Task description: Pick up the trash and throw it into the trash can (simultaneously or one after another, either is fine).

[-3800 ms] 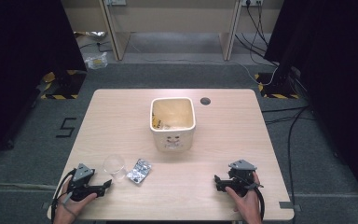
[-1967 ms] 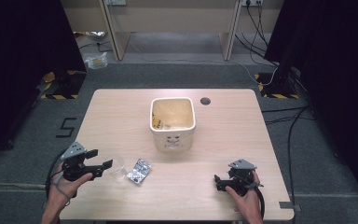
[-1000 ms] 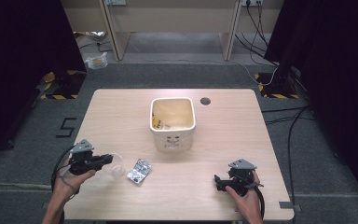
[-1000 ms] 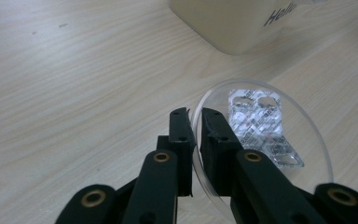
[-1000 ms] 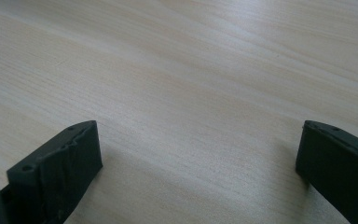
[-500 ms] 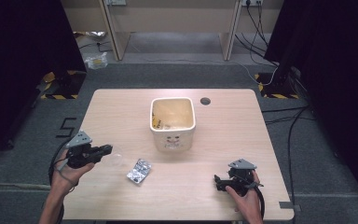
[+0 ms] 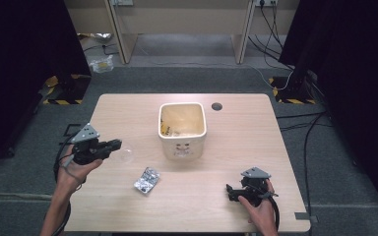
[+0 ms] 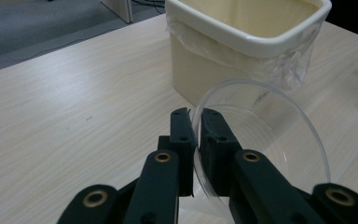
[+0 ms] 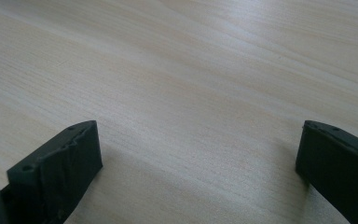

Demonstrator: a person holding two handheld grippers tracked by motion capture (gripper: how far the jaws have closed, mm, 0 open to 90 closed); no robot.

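Observation:
My left gripper (image 7: 114,145) (image 8: 197,122) is shut on the rim of a clear plastic cup (image 8: 261,140) (image 7: 124,155), lifted above the left part of the wooden table (image 7: 128,108). The cup lies tipped on its side, its mouth turned toward the cream bin (image 7: 182,129) (image 8: 247,42) in the table's middle. A clear liner hangs around the bin. A crumpled silver wrapper (image 7: 146,180) lies on the table in front of the bin, to its left. My right gripper (image 7: 230,191) (image 9: 196,158) rests open at the table's front right, with bare wood between its jaws.
A round cable hole (image 7: 216,105) sits at the table's back edge right of the bin. Some scraps lie inside the bin. Desk legs and cables stand on the grey floor behind the table.
My left gripper closed on the clear cup at the front left and has lifted it up and away from the table's front edge. The right gripper has stayed in place.

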